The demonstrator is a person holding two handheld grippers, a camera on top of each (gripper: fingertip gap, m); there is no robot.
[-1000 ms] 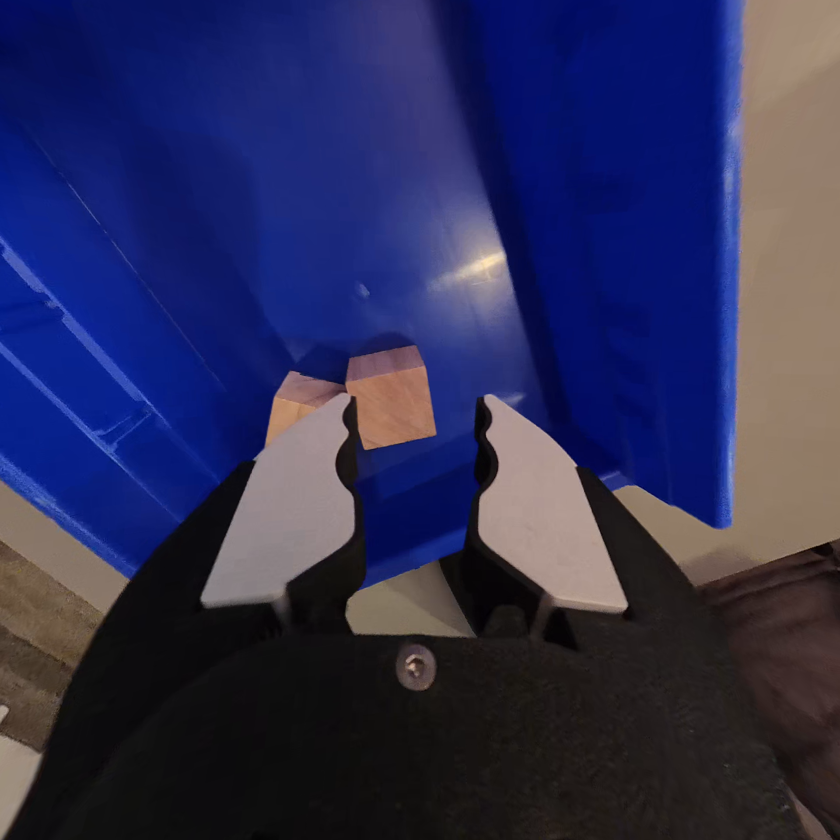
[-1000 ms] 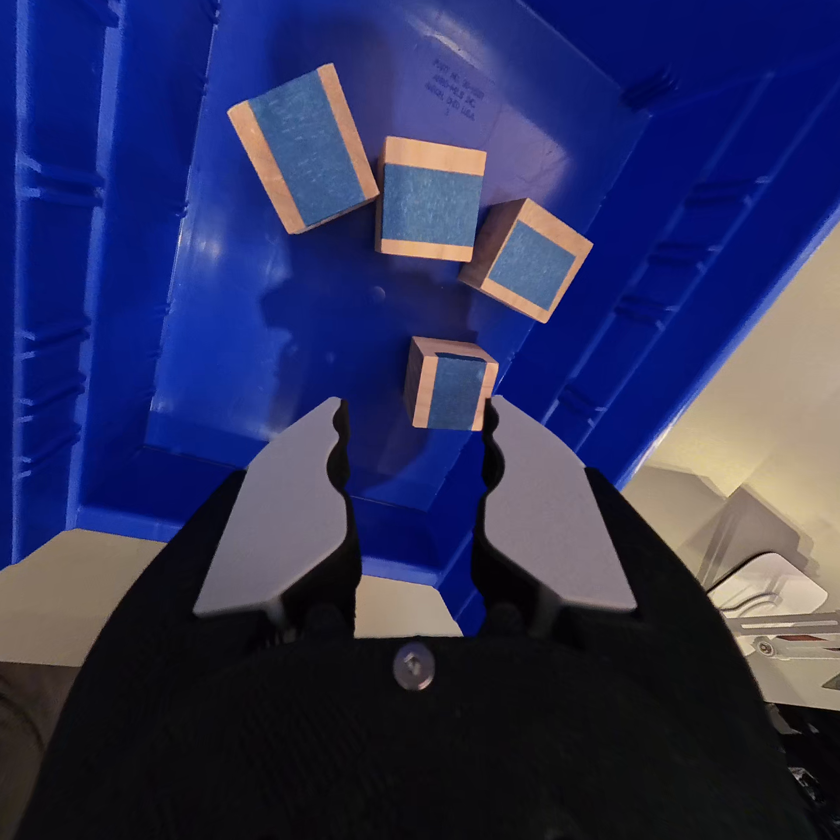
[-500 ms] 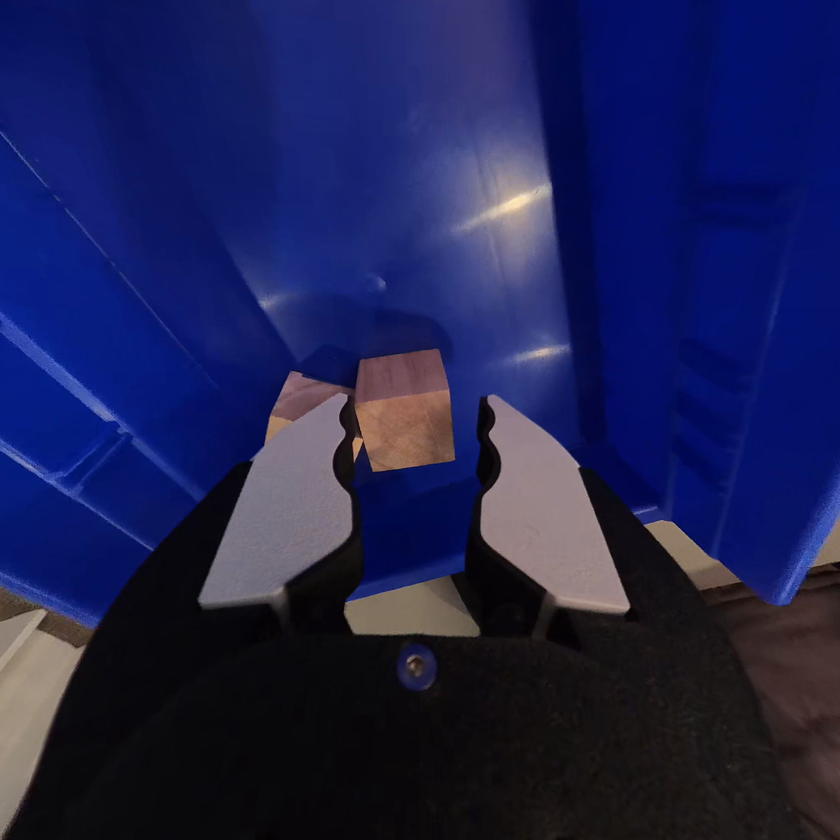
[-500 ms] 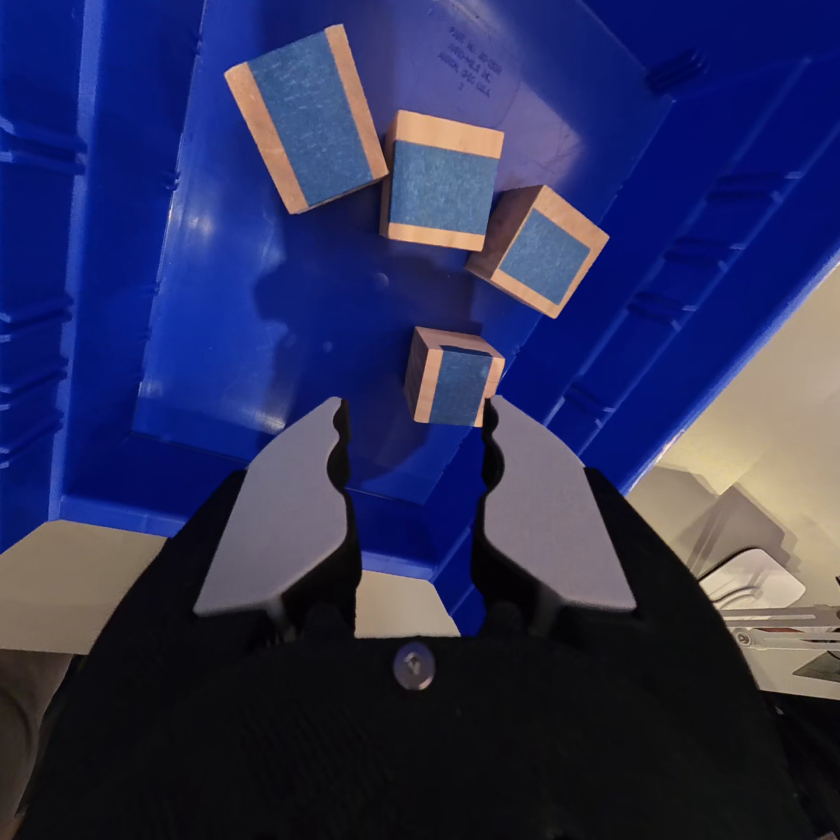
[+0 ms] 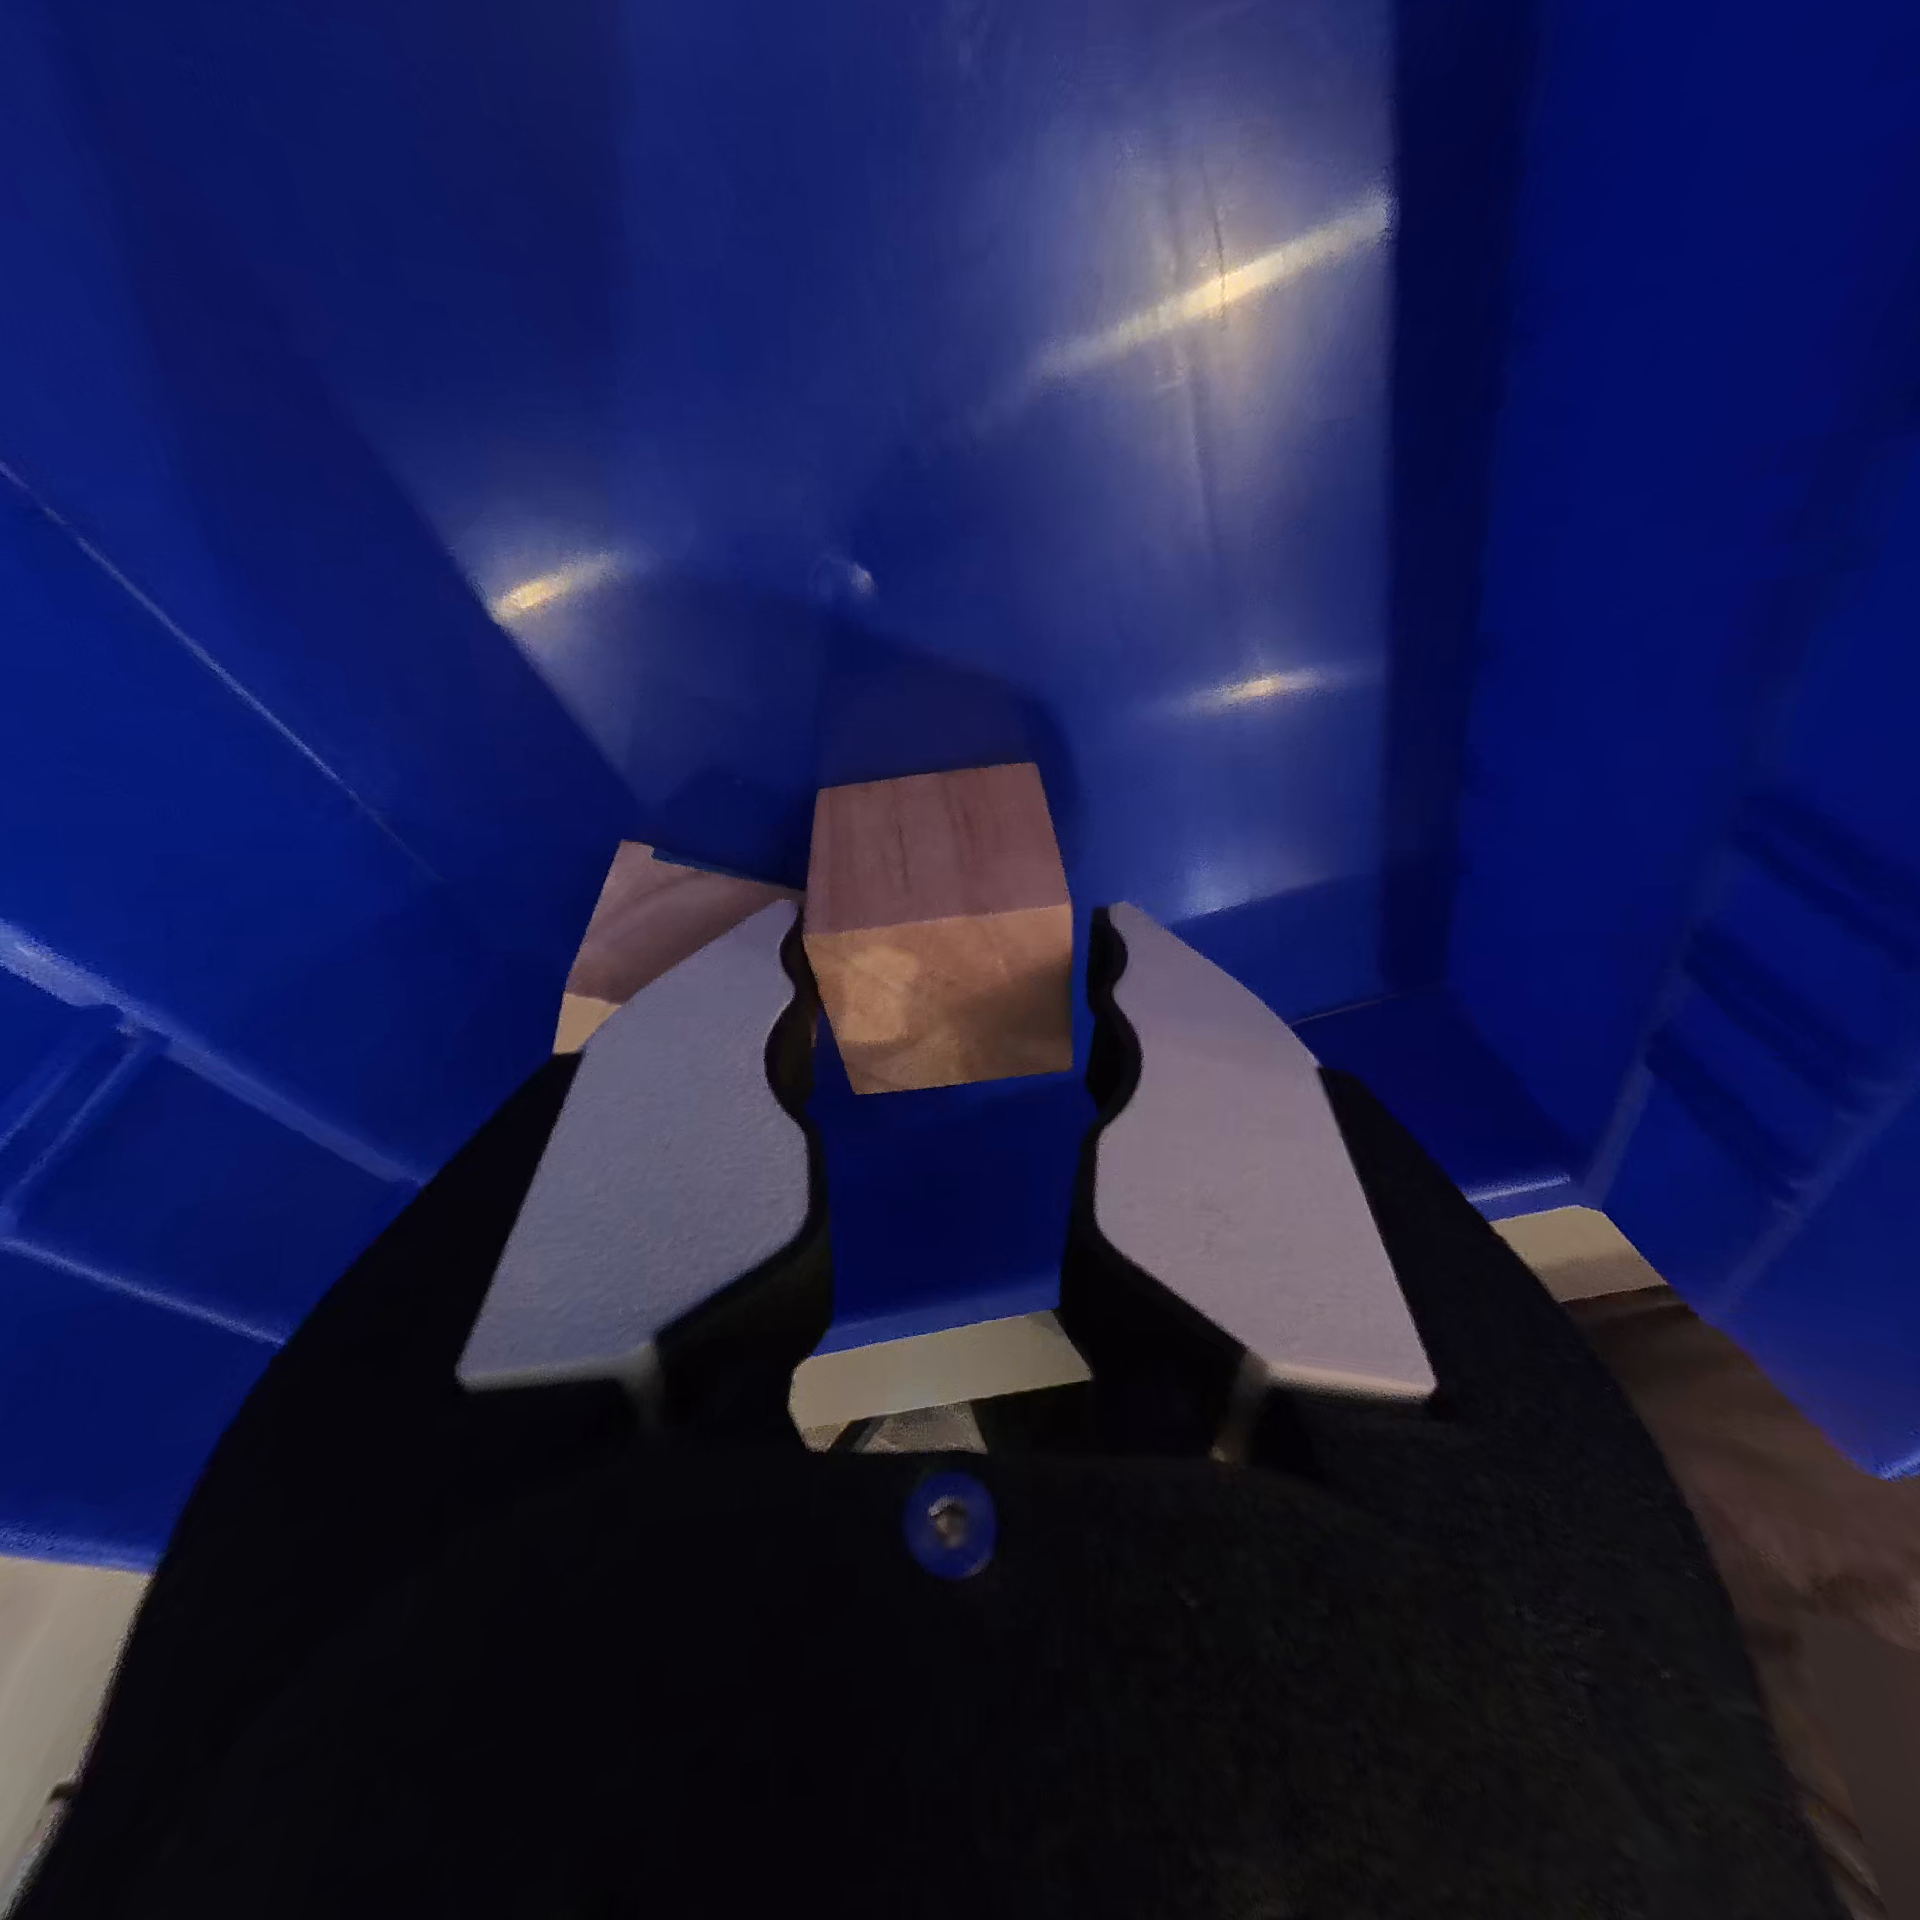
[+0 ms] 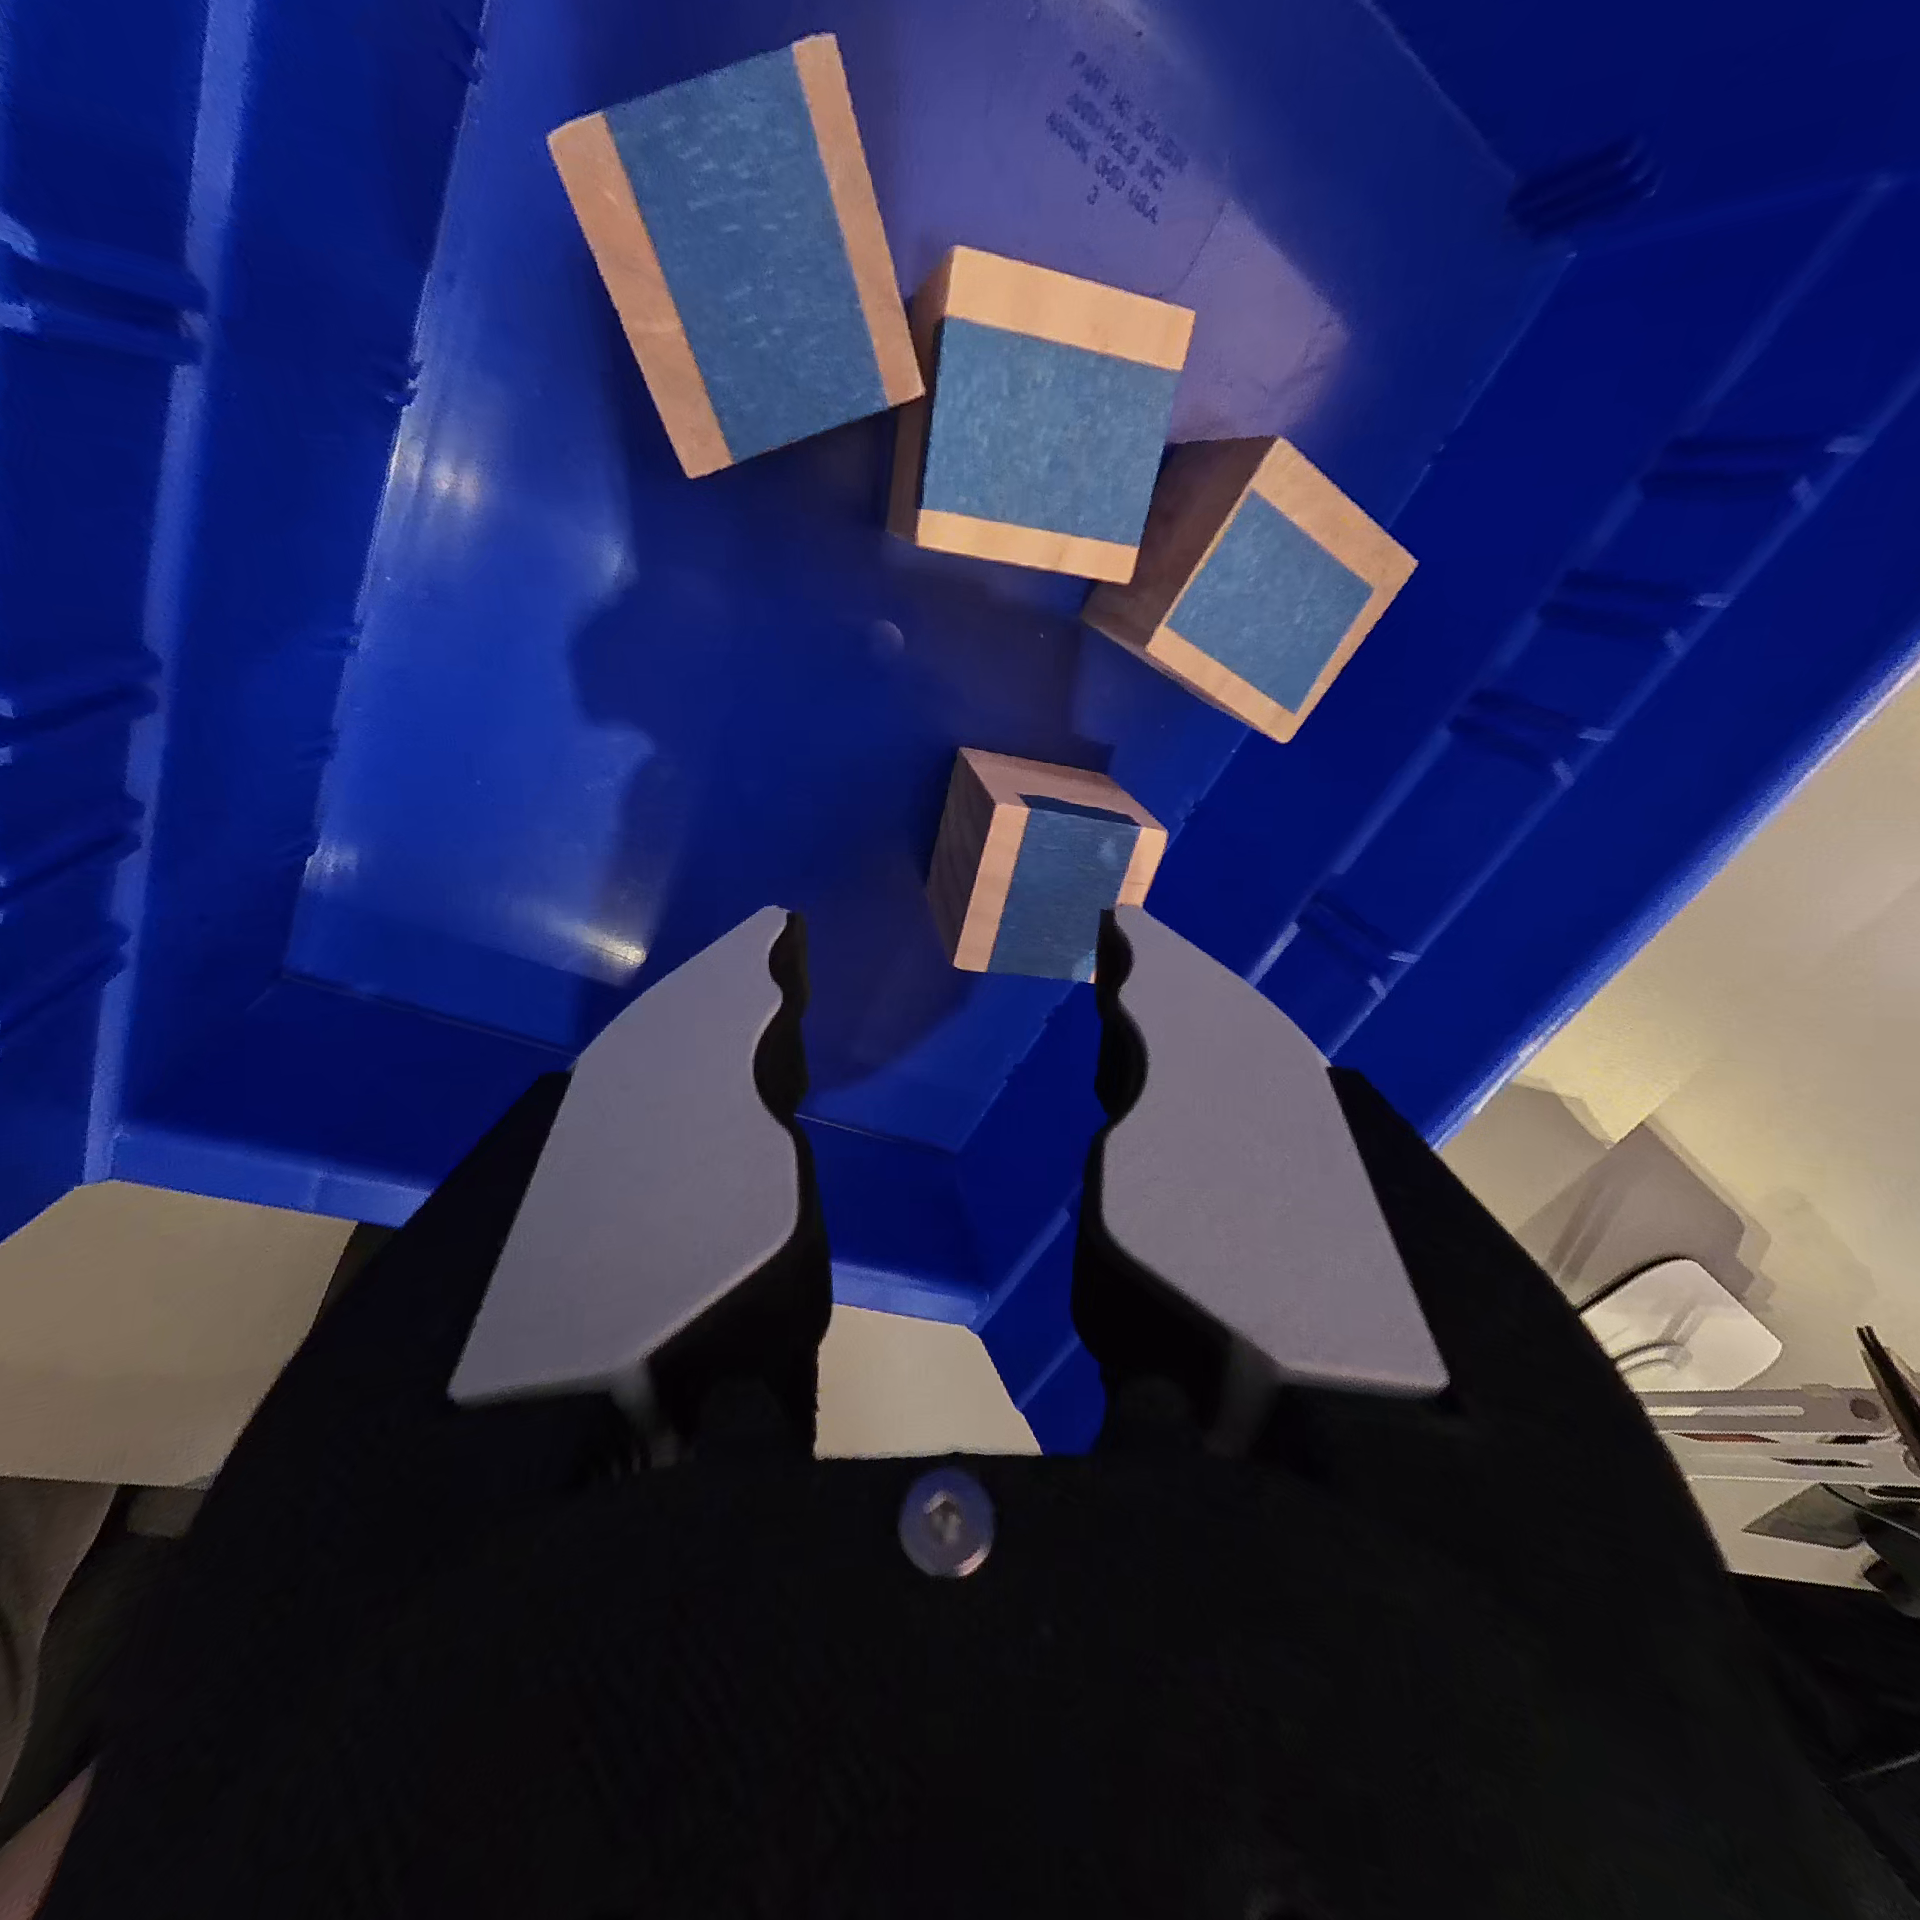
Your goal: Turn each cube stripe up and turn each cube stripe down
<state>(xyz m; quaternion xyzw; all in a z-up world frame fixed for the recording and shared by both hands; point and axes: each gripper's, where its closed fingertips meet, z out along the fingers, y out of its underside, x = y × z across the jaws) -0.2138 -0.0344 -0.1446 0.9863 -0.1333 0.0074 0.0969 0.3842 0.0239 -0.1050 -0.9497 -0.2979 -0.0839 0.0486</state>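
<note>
Glossy blue plastic bin (image 6: 436, 644) sits on a beige tabletop (image 6: 145, 1309). Four wooden cubes with matte blue tape stripes inside. Left tool (image 5: 943, 961) and right tool (image 6: 943, 966) both gape, released; plain wooden cube (image 5: 940, 935) between the left's tips.

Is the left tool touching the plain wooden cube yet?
Apart. In the left wrist view the left tool is open around the plain wooden cube, and blue bin shows in a sliver between the cube and each finger.

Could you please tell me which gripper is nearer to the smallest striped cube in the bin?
Right. The right gripper has its open jaws just short of the smallest striped cube; the left gripper faces a plain wooden cube, with no striped cube in its view.
</note>
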